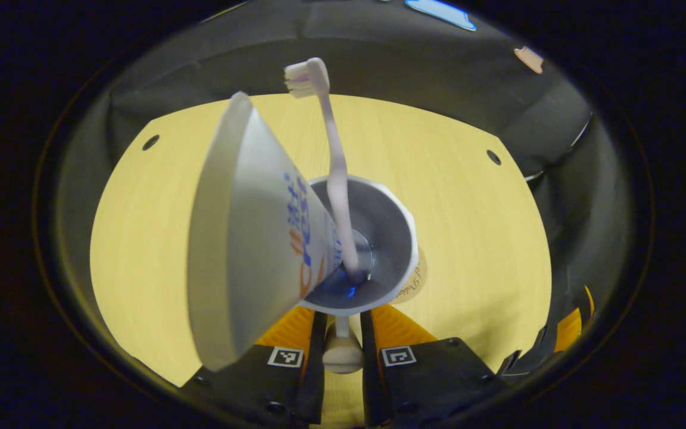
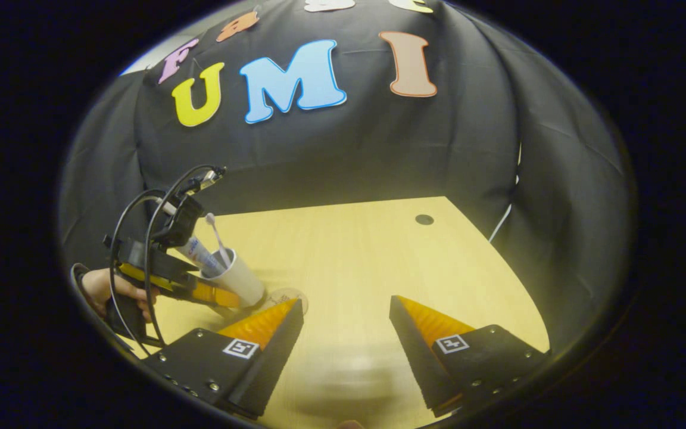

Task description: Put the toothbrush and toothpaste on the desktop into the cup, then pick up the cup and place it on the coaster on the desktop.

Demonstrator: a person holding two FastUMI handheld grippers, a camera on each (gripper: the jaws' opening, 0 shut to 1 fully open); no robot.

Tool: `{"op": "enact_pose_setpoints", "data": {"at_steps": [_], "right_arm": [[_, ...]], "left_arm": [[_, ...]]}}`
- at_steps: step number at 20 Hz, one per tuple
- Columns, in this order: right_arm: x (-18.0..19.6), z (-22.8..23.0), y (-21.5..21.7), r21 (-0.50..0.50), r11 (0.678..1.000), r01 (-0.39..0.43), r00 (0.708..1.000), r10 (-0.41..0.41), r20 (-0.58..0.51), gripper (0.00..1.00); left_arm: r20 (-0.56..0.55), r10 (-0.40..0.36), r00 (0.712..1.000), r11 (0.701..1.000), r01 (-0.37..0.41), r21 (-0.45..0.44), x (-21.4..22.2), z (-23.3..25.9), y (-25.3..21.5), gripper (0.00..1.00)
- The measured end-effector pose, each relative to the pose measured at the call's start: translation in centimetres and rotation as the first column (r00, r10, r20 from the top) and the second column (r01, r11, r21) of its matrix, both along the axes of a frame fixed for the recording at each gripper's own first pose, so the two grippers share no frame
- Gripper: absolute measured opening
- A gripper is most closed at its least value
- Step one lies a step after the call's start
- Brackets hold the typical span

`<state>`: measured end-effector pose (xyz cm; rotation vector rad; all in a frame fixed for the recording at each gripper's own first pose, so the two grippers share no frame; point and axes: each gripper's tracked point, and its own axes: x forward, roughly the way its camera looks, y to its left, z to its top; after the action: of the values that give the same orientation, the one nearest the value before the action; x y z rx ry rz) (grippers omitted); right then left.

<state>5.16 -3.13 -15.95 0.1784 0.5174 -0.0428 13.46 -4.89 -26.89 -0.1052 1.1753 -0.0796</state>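
Now cup (image 1: 379,238) between left hand-held gripper (image 1: 343,333) fingers, over coaster (image 1: 412,285).

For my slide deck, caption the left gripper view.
Left gripper shut on the cup's handle; toothbrush and toothpaste tube stand inside the cup.

Toothbrush (image 1: 336,173) and toothpaste (image 1: 248,238) inside cup (image 1: 393,238)

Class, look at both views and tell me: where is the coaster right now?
The coaster lies on the desktop at the left of the right gripper view, partly under the tilted cup; the left gripper view shows its edge beside the cup's base.
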Motion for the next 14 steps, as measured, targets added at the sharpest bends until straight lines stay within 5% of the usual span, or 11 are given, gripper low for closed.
{"op": "enact_pose_setpoints", "data": {"at_steps": [14], "right_arm": [[-0.9,-0.7,-1.6,0.013,0.999,0.045,0.999,-0.045,-0.018,0.92]], "left_arm": [[-0.041,-0.105,0.994,0.994,0.106,0.007,5.7,3.5,-6.0,0.33]]}}
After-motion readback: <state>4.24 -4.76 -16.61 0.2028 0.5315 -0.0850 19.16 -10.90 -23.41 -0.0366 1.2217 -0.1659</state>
